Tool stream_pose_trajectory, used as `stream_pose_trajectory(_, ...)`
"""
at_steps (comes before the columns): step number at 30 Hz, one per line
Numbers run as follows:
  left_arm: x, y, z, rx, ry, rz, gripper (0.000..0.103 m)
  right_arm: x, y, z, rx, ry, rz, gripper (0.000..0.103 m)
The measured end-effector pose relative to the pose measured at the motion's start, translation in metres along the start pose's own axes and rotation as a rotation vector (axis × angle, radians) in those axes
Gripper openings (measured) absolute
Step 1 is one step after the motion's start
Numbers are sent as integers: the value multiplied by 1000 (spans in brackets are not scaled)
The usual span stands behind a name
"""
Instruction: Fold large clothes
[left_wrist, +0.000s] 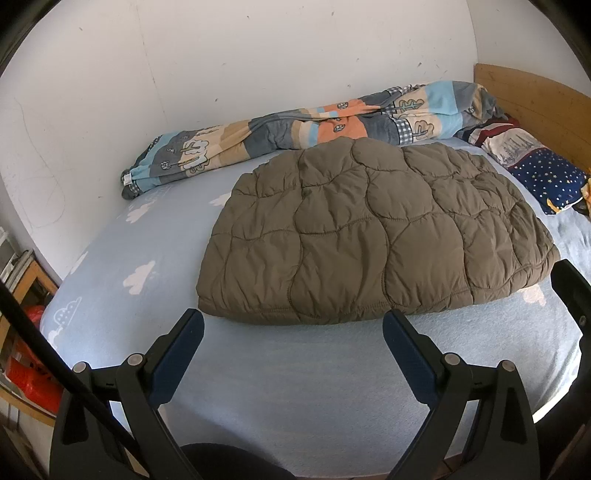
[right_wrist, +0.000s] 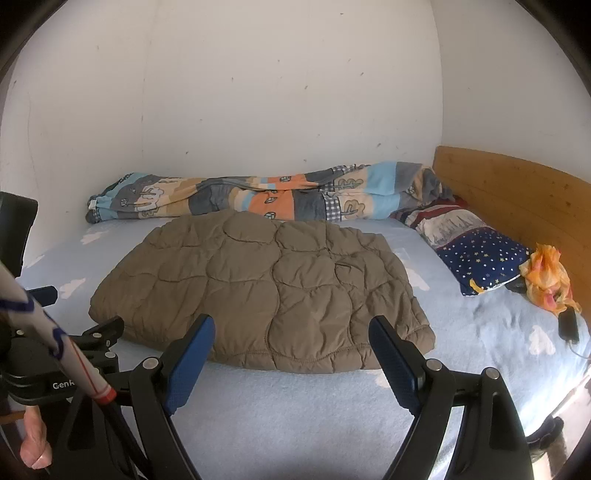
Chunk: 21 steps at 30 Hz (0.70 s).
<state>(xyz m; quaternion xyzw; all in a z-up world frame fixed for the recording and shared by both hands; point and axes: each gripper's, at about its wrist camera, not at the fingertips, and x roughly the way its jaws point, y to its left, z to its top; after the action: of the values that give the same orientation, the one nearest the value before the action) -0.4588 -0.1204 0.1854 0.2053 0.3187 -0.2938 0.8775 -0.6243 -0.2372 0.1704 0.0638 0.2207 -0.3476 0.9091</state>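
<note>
Here, the quilted brown garment (left_wrist: 376, 236) lies on the light-blue bed sheet (left_wrist: 295, 387), already gathered into a compact, roughly rectangular bundle with its near edge doubled over; no sleeve, hood or collar shows, so you may judge that the main folds are made. Whether a last fold or a smoothing pass is intended cannot be told from these views.

Your left gripper (left_wrist: 293, 328) hangs just short of the bundle's near edge, its jaws spread wide with nothing between them. Your right gripper (right_wrist: 291, 334) sits likewise in front of the near edge, jaws standing wide apart and empty; its blue pads (right_wrist: 188, 365) touch no cloth. Neither tool has hold of the garment.

Behind the bundle, along the wall, lies a rolled patterned blanket (left_wrist: 295, 129), just beside the garment's far edge. A star-print pillow (right_wrist: 480, 254) rests against the wooden headboard (right_wrist: 517, 192), with an orange cloth (right_wrist: 546, 277) and a dark phone (right_wrist: 569, 326) near it, well apart from the work.

What remains, if anything, appears small: perhaps squaring the bundle's edges or leaving it as it lies.
</note>
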Motion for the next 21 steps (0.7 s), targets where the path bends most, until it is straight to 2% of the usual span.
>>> stream_pose_trajectory(21,3,5,-5,-2,2,-10,97,0,1,-2,5,8,-8,89)
